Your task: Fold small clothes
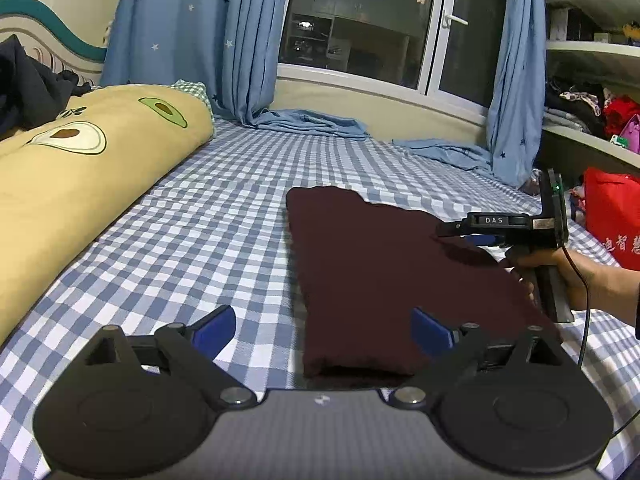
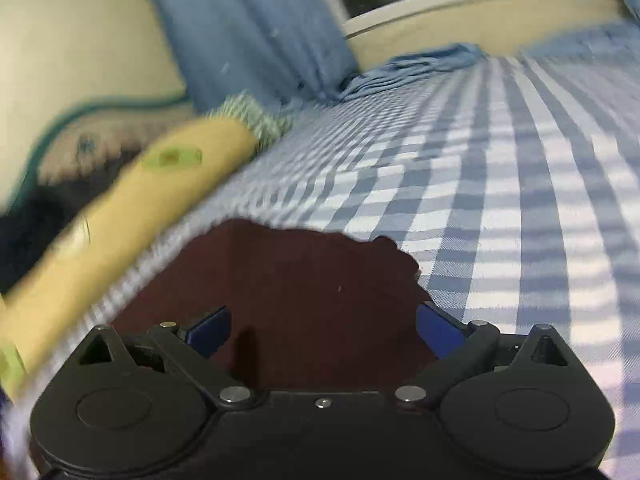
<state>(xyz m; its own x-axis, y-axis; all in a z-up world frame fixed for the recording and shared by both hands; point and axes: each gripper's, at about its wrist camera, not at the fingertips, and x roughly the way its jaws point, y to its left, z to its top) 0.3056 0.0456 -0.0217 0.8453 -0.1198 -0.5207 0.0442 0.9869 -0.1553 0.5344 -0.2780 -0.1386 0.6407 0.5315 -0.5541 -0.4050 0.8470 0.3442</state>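
Left hand-held gripper (image 1: 323,330): jaws were spread wide and released, hovering low over the near end of the garment, holding nothing.
Garment: a dark maroon piece of clothing (image 1: 384,276) lay flat on the checked bed sheet (image 1: 208,224), already doubled into a long, fairly neat rectangle with its folded edge toward the left wrist camera.
Right hand-held gripper (image 1: 450,232): gripped by the person's hand (image 1: 568,276), it reached over the garment's far right edge; its own view showed the jaws apart with maroon cloth lying beneath them, not pinched.
Progress: judged partly done; at least one lengthwise fold looked complete, and a crosswise fold to shorten the strip probably remained.
Surroundings: a yellow avocado-print quilt (image 1: 80,168) ran along the left, well apart from the garment; blue curtains (image 1: 192,40) pooled at the bed's far end; a red bag (image 1: 612,216) stood at the right.
Obstacles: nothing lay on the garment or near it; the right wrist view was motion-blurred.
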